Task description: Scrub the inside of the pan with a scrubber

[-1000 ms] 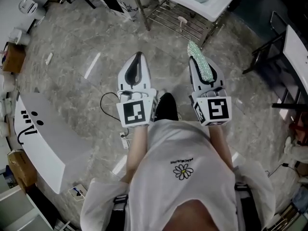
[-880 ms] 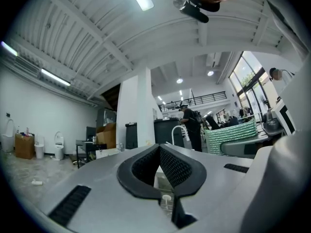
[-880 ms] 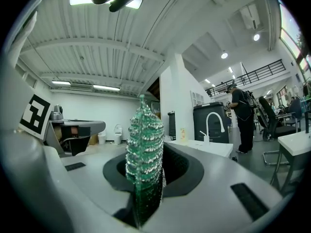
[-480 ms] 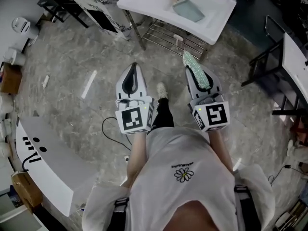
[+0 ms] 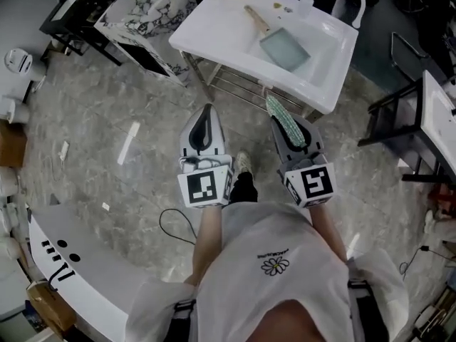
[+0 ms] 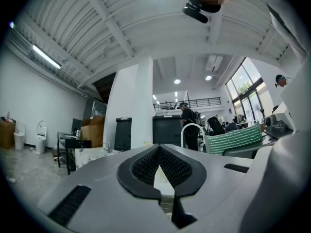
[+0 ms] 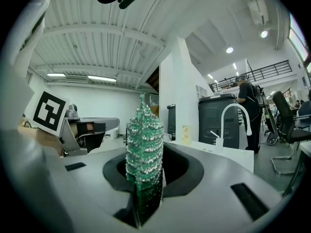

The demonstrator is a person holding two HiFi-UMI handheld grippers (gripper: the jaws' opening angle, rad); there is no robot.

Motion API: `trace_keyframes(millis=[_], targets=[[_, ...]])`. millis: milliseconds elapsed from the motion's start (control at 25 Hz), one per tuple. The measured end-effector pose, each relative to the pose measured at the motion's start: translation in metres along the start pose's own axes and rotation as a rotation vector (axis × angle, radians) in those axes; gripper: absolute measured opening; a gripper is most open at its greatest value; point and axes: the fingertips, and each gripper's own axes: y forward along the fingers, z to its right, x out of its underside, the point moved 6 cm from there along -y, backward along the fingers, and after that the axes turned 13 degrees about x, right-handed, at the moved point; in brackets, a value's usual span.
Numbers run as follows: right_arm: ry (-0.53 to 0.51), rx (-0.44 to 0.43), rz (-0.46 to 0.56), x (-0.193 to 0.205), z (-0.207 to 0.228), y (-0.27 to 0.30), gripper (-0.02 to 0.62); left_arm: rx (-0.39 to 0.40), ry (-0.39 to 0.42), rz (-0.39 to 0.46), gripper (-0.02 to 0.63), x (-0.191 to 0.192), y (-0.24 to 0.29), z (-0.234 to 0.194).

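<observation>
1. grippers level over the marble floor point(image 5: 107, 120): the left gripper point(image 5: 206, 112) has its jaws pressed together with nothing between them. the right gripper point(image 5: 285, 128) is clamped on a green mesh scrubber point(image 5: 279, 112), which sticks out past its tips.
2. the pan point(image 5: 283, 48), square and grey with a wooden handle, lies in the basin of the white sink point(image 5: 214, 30), ahead of both grippers and apart from them.
3. in the head view the sink's front edge runs just beyond the scrubber's tip, with a wire shelf point(image 5: 242, 84) beneath it. the curved faucet point(image 7: 233, 113) stands at the far side.
4. open floor spreads to the left. a marble-patterned cabinet point(image 5: 135, 20) stands beside the sink's left end. a black frame point(image 5: 388, 120) and a white table edge point(image 5: 438, 112) close the right side. a curved white panel point(image 5: 78, 262) and a loose cable point(image 5: 171, 223) lie at lower left.
5. each gripper's cube point(image 5: 203, 187) carries a square black-and-white marker. the shirt point(image 5: 274, 291) shows a daisy with print too small to read. the panel bears black dots and a squiggle, no legible words.
</observation>
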Motion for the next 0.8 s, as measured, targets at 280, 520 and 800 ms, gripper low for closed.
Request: trace_keyframes(millis=[280, 520, 800], targets=[[0.029, 0.047, -0.043, -0.005, 0.020, 0.104, 0.067, 0.060, -0.049, 0.042, 0.015, 0.007, 0.087, -0.060], [0.044, 0.089, -0.072, 0.003, 0.039, 0.156, 0.067, 0.105, -0.044, 0.024, 0.015, 0.011, 0.143, -0.095], [0.066, 0.148, -0.084, 0.006, 0.088, 0.210, 0.067, 0.150, -0.051, -0.038, 0.015, 0.031, 0.201, -0.092]])
